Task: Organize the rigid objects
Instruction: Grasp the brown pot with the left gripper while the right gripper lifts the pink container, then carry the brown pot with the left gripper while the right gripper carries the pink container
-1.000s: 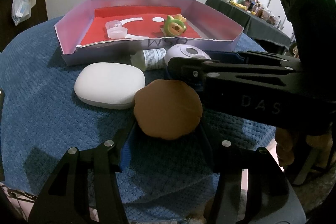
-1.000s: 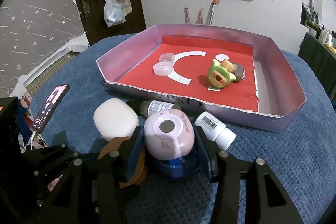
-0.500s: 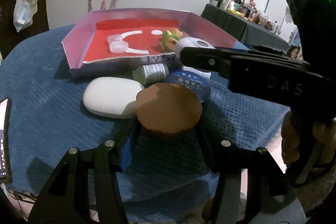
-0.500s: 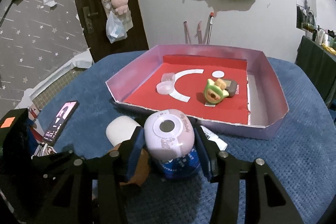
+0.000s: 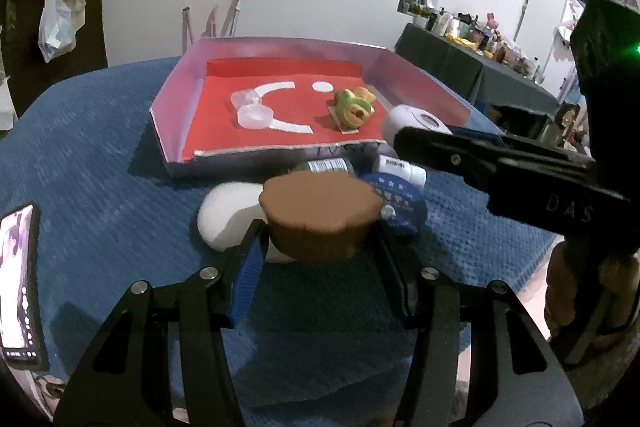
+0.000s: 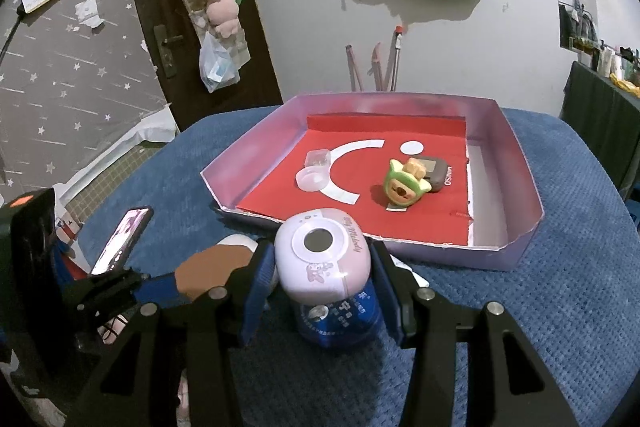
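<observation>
My left gripper [image 5: 320, 251] is shut on a round brown case [image 5: 320, 217], lifted above the blue cloth. My right gripper [image 6: 324, 275] is shut on a pink and white rounded case [image 6: 322, 261] with a grey disc on top; it also shows as the pink and white case [image 5: 416, 121] in the left wrist view. Below them lie a white oval box [image 5: 228, 219], a round blue tin [image 6: 340, 319] and two small bottles [image 5: 400, 167]. The purple tray [image 6: 248, 163] with a red floor holds a green toy [image 6: 402, 183], a clear lidded cup [image 6: 312, 175] and a brown block [image 6: 436, 171].
A phone [image 6: 122, 239] with a lit screen lies on the blue cloth [image 6: 560, 307] at the left. A dark door [image 6: 200, 7] with hanging bags and a white wall stand behind the table. A person's hand [image 5: 576, 291] holds the right gripper's handle.
Both grippers have risen from the cloth with their cases held. The pink and white case has come off the blue tin, and the tray now looks farther off.
</observation>
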